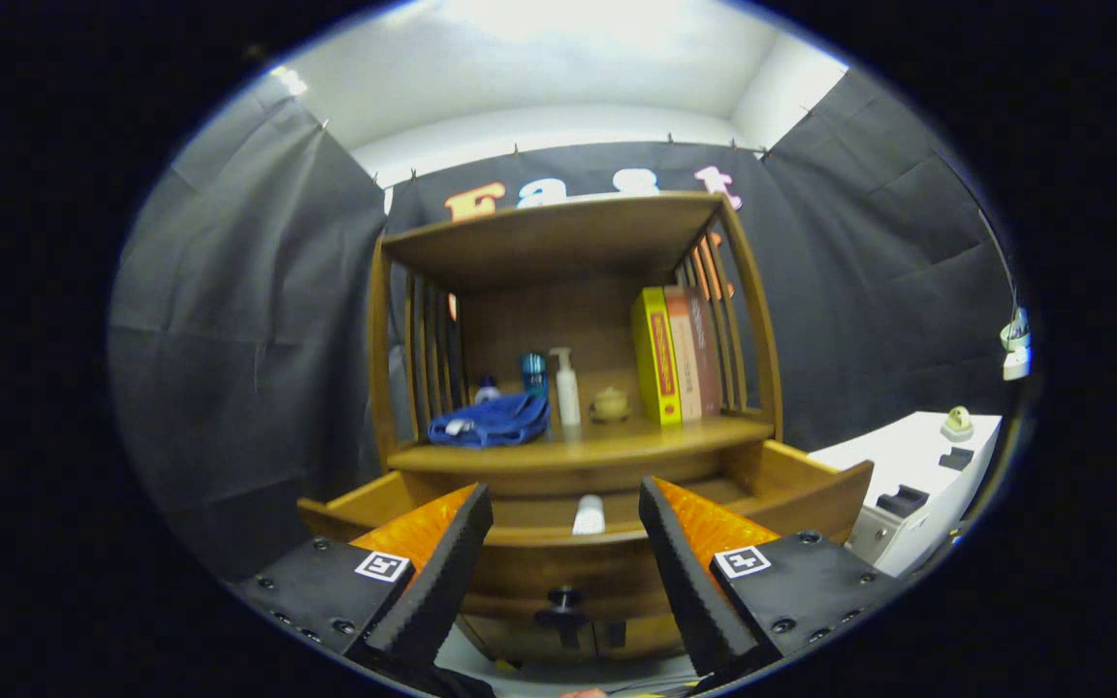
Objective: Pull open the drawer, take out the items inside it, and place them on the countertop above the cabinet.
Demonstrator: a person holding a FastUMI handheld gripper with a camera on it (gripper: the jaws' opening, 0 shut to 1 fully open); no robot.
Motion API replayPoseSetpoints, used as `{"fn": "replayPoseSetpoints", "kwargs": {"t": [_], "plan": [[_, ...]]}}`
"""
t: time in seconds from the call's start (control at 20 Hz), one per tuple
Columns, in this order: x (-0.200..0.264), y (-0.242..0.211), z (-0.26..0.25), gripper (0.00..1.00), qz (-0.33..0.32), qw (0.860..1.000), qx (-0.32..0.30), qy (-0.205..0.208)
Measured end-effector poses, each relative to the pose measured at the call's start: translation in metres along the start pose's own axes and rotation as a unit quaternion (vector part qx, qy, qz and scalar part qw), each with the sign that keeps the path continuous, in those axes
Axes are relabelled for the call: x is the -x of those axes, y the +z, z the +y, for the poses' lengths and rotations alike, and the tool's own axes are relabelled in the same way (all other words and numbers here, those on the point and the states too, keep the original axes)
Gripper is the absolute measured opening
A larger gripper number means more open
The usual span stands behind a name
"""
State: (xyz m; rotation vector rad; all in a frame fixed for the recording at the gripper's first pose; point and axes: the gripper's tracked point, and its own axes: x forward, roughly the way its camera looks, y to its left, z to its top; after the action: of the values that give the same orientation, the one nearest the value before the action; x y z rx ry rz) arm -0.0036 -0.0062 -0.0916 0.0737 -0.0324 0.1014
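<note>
The wooden cabinet's drawer (811, 499) stands pulled open, its dark knob (563, 601) low on the curved front. Inside it lies a small white tube (589, 515), just beyond my fingers. My gripper (566, 528) is open, with nothing between its black ribbed fingers (442, 572), and it hovers above the drawer front. The countertop (607, 444) above the drawer carries a blue cloth (491, 422), a white pump bottle (567, 388), a blue-capped bottle (532, 371), a small yellowish pot (609, 403) and upright books (680, 354).
Slatted wooden sides and a top shelf (558, 228) enclose the countertop. A white table (917, 465) with small dark and pale objects stands to the right of the cabinet. Black cloth walls surround the booth.
</note>
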Motion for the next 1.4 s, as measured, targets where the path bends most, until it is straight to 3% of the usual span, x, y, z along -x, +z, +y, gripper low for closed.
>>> {"fn": "replayPoseSetpoints", "kwargs": {"t": [0.35,0.5,0.65,0.9,1.1,1.4], "plan": [[-0.059,0.089,-0.007,0.97,-0.011,1.0,-0.001,-0.003],[-0.108,0.091,-0.011,0.97,0.052,0.998,0.029,-0.008],[-0.152,0.055,-0.003,0.97,0.156,0.986,0.064,0.0],[-0.185,-0.033,0.009,0.97,0.314,0.946,0.075,0.006],[-0.185,-0.103,0.01,0.98,0.433,0.899,0.062,-0.001],[-0.194,-0.166,-0.007,0.98,0.53,0.845,0.073,-0.027]]}}
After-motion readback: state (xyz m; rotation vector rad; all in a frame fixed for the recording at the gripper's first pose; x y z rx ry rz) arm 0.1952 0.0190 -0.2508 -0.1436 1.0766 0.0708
